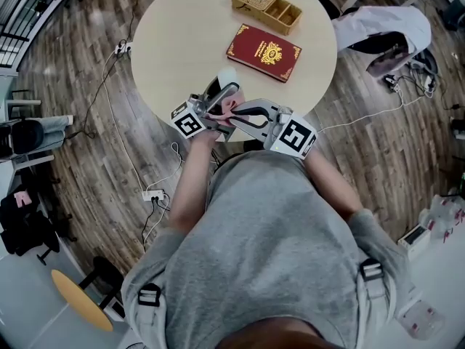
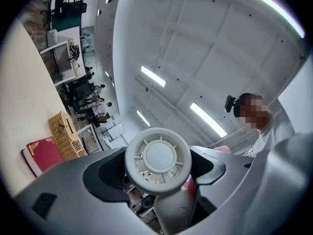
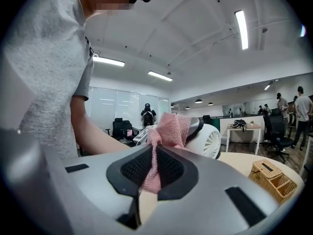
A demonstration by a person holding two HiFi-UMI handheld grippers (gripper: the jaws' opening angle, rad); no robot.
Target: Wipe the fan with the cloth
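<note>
A small white hand-held fan (image 2: 157, 159) is up off the table with my left gripper (image 2: 159, 174) shut on its body; its round grille faces the left gripper view. In the head view the fan (image 1: 221, 86) is above the table's near edge, with the left gripper (image 1: 216, 102) around it. My right gripper (image 3: 155, 168) is shut on a pink cloth (image 3: 170, 129), and the cloth's bunched end touches the fan (image 3: 209, 139). From above, the pink cloth (image 1: 229, 107) sits between the two grippers, the right gripper (image 1: 236, 115) reaching in from the right.
The round beige table (image 1: 182, 27) carries a red book (image 1: 263, 51) and a wicker box (image 1: 266, 7) farther back. On the wood floor are a power strip (image 1: 152, 195) with cables, a yellow stool (image 1: 80, 300) and a white garment on a chair (image 1: 381, 27).
</note>
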